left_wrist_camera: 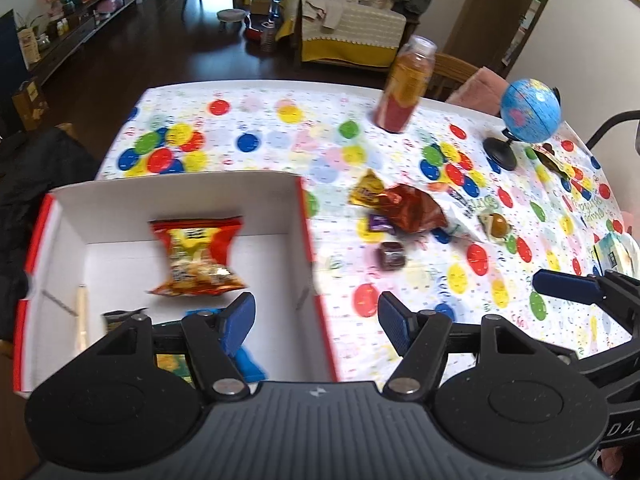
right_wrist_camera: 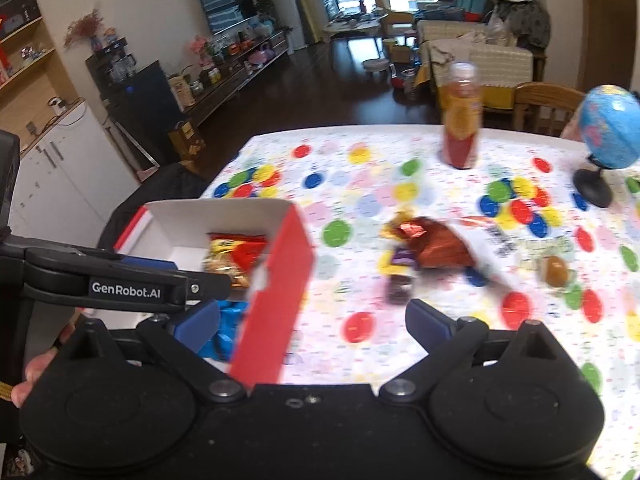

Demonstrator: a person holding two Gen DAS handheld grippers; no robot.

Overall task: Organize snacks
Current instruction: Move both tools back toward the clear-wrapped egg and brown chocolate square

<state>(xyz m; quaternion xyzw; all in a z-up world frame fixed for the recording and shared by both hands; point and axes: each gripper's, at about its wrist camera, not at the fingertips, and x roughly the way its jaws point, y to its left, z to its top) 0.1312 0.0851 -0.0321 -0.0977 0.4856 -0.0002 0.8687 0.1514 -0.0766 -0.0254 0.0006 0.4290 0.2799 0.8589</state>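
A: Largest first: the surface point(left_wrist_camera: 256, 128), under a spotted cloth, carries the red-and-white box point(left_wrist_camera: 298, 216) at its left edge. Inside lies 1 red snack packet point(left_wrist_camera: 196, 258) with a blue packet point(left_wrist_camera: 250, 364) nearer the camera.

B: And the loose snacks?

A: A crumpled red-brown wrapper point(left_wrist_camera: 412, 210), a yellow packet point(left_wrist_camera: 366, 192) and a small dark sweet point(left_wrist_camera: 390, 256) lie together right of the box; a bottle point(left_wrist_camera: 404, 88) and globe point(left_wrist_camera: 530, 110) stand beyond.

B: The jaws?

A: Left gripper point(left_wrist_camera: 316, 316) and right gripper point(right_wrist_camera: 312, 320) both stand released, holding nothing.

B: Risk?

A: The box wall sits between each pair of jaws; a careless sweep could likely shove the box off the surface edge.
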